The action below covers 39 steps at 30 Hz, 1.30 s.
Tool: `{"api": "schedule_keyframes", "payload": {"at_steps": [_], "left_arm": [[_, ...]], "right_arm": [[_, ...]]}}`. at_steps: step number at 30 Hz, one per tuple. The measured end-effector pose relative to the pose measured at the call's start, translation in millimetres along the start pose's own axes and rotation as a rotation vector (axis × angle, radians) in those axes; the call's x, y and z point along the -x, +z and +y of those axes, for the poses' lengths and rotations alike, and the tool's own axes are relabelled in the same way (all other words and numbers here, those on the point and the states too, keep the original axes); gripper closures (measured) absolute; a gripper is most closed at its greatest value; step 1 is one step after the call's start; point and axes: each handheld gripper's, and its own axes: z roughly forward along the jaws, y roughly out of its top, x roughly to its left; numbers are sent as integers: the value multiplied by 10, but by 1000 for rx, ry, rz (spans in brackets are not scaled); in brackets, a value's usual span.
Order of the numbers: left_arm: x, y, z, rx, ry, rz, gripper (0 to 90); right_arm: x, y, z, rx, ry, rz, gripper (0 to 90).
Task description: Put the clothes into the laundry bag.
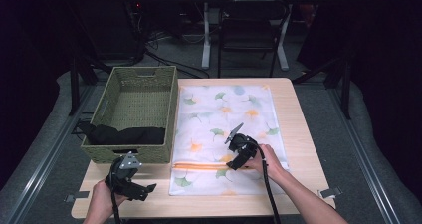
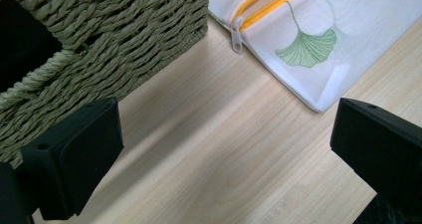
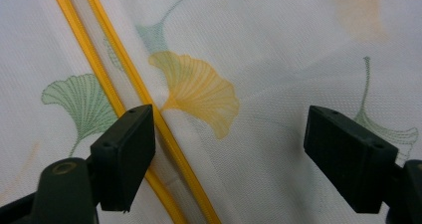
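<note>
— Nearest us: left tool, jaws wide, empty, over bare table beside woven basket.

— We log mesh laundry bag flat mid-table; right tool, jaws apart, straddling its orange zipper, gripping nothing.

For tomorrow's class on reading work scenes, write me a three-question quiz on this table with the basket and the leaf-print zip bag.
1. True or false: the black cloth lies inside the woven basket.
2. What colour is the zipper on the mesh bag? A) blue B) orange C) black
3. Fill in: the right gripper is over the ____, while the left gripper is over bare table in front of the basket.

Key
1. True.
2. B: in the right gripper view the orange zipper runs past one pad, and the jaws stand apart, gripping nothing.
3. Mesh bag. In the left gripper view the zipper pull sits at the bag's corner.
</note>
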Motion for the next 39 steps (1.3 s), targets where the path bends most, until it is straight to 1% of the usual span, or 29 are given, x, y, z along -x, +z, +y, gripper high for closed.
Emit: {"api": "schedule_keyframes", "payload": {"at_steps": [8,12,14,15,18,20,23,24,27,32,33,36,39], "left_arm": [[-10,-15,-2,3,-4,0,3],[0,-8,0,1,2,-2,3],[1,-5,0,1,2,-2,3],[-4,-3,1,-1,1,-7,3],[-11,-1,-3,-1,-3,-12,3],[-15,-1,-2,-3,0,-8,3],[-16,5,-1,-3,-2,-12,3],[-16,10,1,-6,0,-12,3],[-6,-5,-2,0,2,-11,3],[-10,-11,1,1,0,-8,3],[-8,-2,3,-2,4,-8,3],[-2,-8,1,1,5,-5,3],[-9,-5,2,-1,4,-10,3]], "right_arm": [[3,12,-8,-2,6,2,257],[11,6,-20,10,7,29,322],[13,6,-24,14,13,34,327],[25,4,-29,21,15,38,351],[31,-2,-32,26,35,35,386],[42,-3,-34,33,29,33,400],[48,-10,-40,34,52,26,440],[55,-11,-42,36,51,25,450],[52,-13,-44,38,68,19,468],[53,-14,-47,43,82,11,485],[58,-16,-49,47,87,6,505],[65,-18,-53,50,95,3,525],[63,-21,-55,50,103,3,540]]}}
